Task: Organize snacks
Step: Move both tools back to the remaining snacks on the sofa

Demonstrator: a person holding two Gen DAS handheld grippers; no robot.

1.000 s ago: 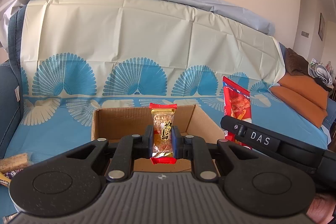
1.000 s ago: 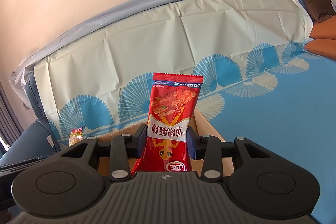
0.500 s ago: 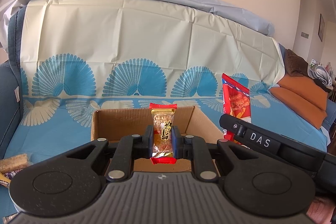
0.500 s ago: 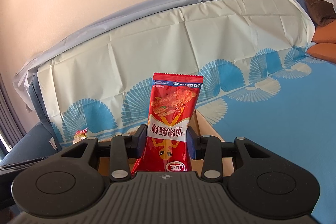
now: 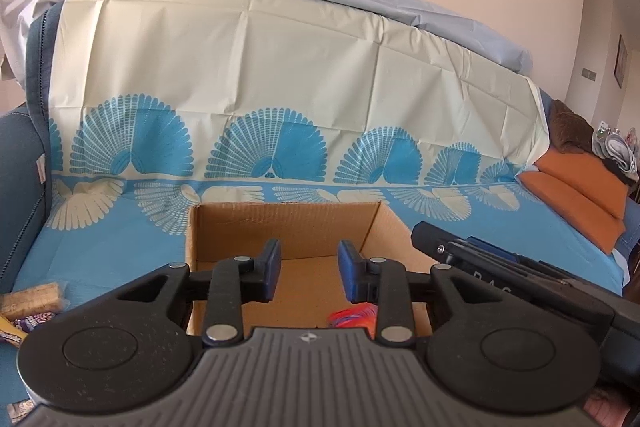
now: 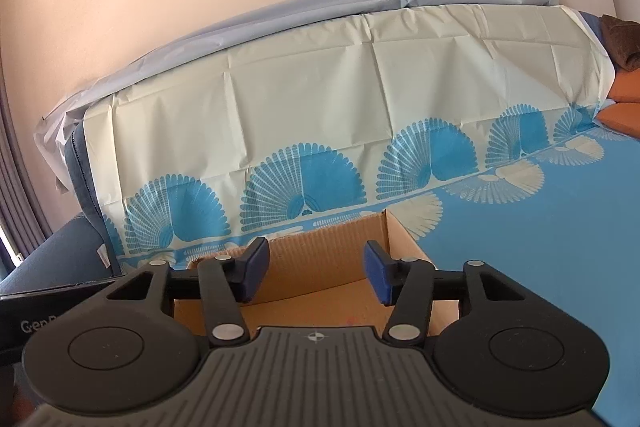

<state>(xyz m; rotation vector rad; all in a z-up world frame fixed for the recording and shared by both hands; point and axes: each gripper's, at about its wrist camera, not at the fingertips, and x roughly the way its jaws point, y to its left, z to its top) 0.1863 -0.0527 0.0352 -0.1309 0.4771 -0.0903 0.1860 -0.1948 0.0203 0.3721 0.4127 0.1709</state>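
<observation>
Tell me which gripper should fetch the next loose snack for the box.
Probably the left gripper: the loose snacks lie at its outer side. Both it and the right gripper are open and empty over the cardboard box.

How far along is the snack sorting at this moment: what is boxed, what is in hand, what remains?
Done: a red wrapper lies in the cardboard box. In hand: nothing; the left tongs and right tongs have just been opening and stand empty over the box. Left: several wrapped snacks lie on the blue cover left of the box.
</observation>
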